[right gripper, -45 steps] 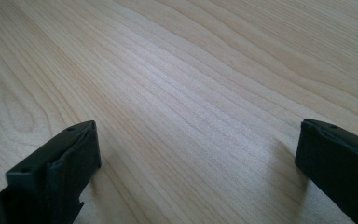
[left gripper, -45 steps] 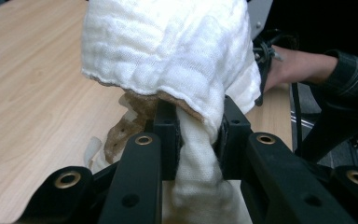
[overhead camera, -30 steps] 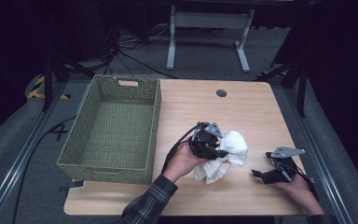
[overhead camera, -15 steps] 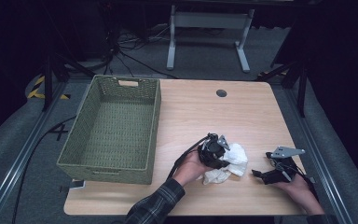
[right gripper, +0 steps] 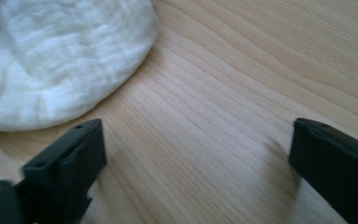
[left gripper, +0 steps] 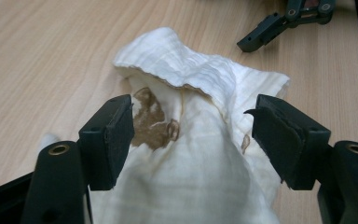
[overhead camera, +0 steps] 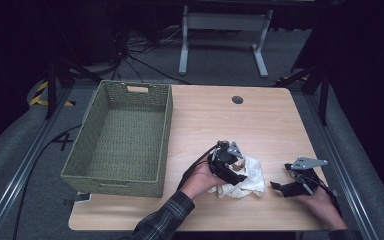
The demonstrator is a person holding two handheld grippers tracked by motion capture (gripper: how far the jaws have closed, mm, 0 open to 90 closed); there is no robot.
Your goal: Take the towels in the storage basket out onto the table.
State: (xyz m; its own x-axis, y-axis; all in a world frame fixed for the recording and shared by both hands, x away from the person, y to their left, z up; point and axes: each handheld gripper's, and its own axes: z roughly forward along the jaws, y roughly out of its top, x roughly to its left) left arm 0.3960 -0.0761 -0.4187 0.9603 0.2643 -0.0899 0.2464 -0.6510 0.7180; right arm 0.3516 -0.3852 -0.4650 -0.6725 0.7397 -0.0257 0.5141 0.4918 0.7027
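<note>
High view: crumpled white cloth with brown stains (overhead camera: 242, 179) is lying on the light wooden table (overhead camera: 260, 125), right of the green woven basket (overhead camera: 125, 135). Left gripper (overhead camera: 232, 167) is hovering over it.

Left gripper view: jaws have just been opening, cloth between, unpinched. Judged step: regrasping; next, clamp a fold.

Right gripper view: right gripper (right gripper: 196, 158) is gaping, empty, beside the cloth.

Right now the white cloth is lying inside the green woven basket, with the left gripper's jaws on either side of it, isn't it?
Not quite. The white cloth lies on the wooden table, to the right of the green woven basket, as the high view shows. The left gripper does have its jaws on either side of it.
</note>
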